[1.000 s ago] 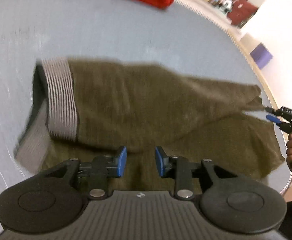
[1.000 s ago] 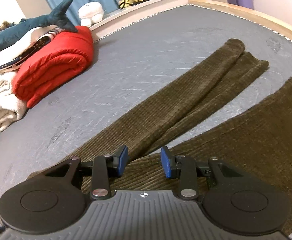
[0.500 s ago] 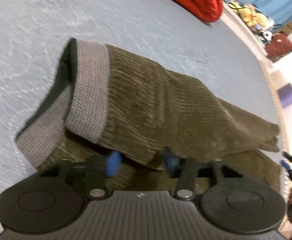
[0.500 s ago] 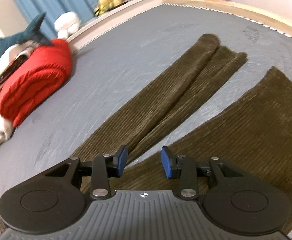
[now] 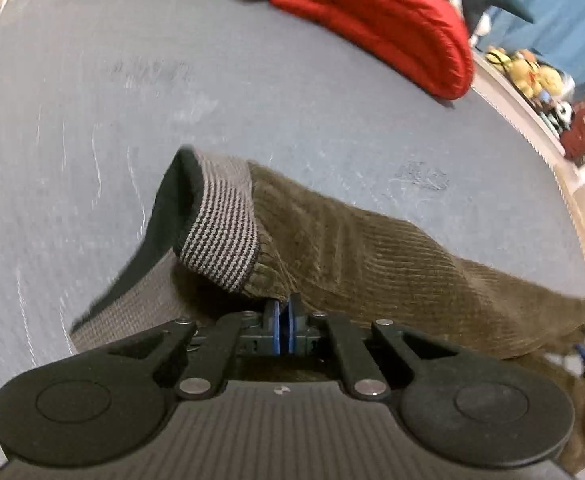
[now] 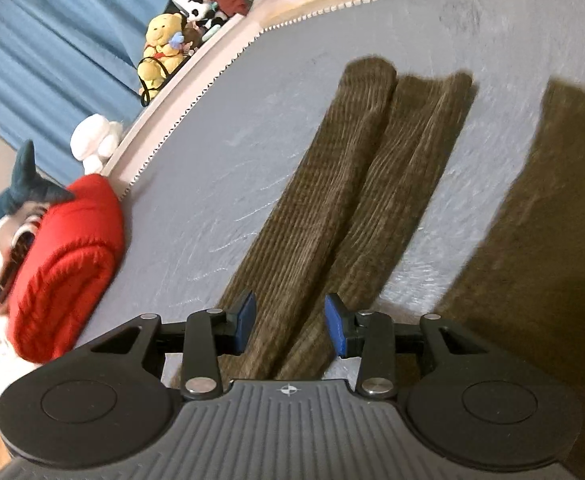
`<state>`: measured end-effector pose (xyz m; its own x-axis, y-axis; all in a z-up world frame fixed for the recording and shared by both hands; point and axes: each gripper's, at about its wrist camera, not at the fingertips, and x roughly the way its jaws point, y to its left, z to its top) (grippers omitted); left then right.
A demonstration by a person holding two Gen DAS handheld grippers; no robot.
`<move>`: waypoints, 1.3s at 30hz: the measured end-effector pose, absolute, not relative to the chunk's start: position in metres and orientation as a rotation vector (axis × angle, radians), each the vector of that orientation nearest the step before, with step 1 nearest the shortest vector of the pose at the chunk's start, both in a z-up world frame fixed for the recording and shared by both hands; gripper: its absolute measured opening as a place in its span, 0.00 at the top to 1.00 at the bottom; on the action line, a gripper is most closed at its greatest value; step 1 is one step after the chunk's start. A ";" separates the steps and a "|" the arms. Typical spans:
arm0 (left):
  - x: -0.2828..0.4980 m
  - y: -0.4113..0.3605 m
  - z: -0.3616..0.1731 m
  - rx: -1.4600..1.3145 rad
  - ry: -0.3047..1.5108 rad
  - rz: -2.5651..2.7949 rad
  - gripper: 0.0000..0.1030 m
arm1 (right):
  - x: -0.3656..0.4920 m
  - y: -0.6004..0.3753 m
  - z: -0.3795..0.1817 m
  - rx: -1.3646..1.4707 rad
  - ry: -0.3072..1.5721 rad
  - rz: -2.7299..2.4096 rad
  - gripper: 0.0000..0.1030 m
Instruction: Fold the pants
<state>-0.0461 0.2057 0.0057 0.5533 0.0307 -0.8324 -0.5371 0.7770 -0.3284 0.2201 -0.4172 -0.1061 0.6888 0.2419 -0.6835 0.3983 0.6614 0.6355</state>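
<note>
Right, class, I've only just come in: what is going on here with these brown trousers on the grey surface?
A person with a gripper in each hand is folding brown corduroy pants on a grey surface. The left gripper is shut on the fabric near the striped waistband, which is raised off the surface. The right gripper is open over the legs, which lie flat, holding nothing. A rolled red blanket sits at the edge.

I see open grey mattress (image 5: 92,128) across upper left; red bundle (image 5: 376,20) blocks upper right, and plush toys (image 6: 160,52) crowd the far edge.
</note>
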 end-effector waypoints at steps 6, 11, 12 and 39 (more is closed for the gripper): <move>-0.042 0.211 0.001 -0.641 0.974 0.350 0.78 | 0.252 -0.425 -0.134 0.887 0.846 -0.113 0.60; -0.032 0.215 -0.006 -0.655 0.998 0.365 0.78 | 0.267 -0.419 -0.145 0.835 0.846 -0.126 0.61; -0.032 0.216 -0.008 -0.658 0.998 0.366 0.78 | 0.269 -0.418 -0.144 0.830 0.843 -0.130 0.62; -0.064 0.220 0.028 -0.536 0.842 0.287 0.97 | 0.180 -0.422 -0.015 0.479 0.747 -0.020 0.93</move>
